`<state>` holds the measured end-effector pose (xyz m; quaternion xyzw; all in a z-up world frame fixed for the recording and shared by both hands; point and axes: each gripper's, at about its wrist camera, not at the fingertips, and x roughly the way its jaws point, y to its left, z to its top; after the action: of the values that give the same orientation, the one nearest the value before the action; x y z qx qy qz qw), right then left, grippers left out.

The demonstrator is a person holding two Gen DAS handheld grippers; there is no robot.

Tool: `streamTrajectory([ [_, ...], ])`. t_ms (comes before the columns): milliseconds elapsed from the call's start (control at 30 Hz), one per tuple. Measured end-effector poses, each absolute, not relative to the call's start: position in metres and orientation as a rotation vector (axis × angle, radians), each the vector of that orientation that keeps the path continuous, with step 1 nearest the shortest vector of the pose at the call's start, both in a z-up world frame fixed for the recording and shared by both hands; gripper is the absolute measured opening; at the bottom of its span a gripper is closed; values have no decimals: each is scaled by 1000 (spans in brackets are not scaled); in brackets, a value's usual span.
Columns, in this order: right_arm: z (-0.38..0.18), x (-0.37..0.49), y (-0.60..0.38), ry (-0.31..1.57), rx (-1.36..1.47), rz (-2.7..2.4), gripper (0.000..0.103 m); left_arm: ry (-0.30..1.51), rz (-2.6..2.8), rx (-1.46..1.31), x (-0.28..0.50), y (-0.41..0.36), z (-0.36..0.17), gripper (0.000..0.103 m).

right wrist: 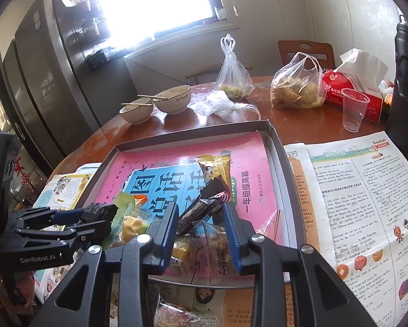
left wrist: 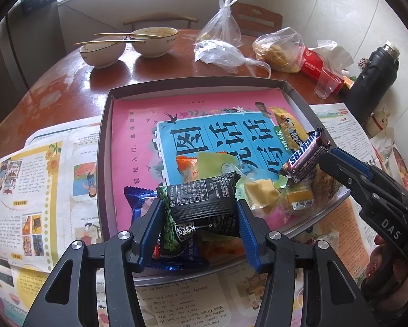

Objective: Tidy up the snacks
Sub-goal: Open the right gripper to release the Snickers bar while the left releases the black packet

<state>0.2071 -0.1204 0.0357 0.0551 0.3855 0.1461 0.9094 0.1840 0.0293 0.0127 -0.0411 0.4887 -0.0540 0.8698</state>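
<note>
Round wooden table [left wrist: 67, 76]: tray [left wrist: 106, 136], newspapers [left wrist: 40, 177], bowls [left wrist: 103, 51], bags [left wrist: 223, 51].

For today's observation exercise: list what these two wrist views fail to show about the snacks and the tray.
- Blue packet, left view: mostly covered by the black packet and the left gripper.
- Tray near rim, right view: hidden behind the right gripper.
- Snickers bar, right view: name not readable, seen end-on.
- Bottle, right view: cut by the picture edge.

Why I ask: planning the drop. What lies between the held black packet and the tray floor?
Other snacks: the black packet in the left hand-held gripper hangs over a blue packet; the tray floor beyond is uncovered.
</note>
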Motion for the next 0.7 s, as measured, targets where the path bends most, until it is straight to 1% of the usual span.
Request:
streamTrajectory([
  [267, 40, 202, -120, 786, 107, 307, 39, 1022, -89, -87, 184, 33, 14, 57],
  [700, 41, 198, -122, 784, 111, 315, 40, 1013, -72, -88, 184, 35, 15, 59],
])
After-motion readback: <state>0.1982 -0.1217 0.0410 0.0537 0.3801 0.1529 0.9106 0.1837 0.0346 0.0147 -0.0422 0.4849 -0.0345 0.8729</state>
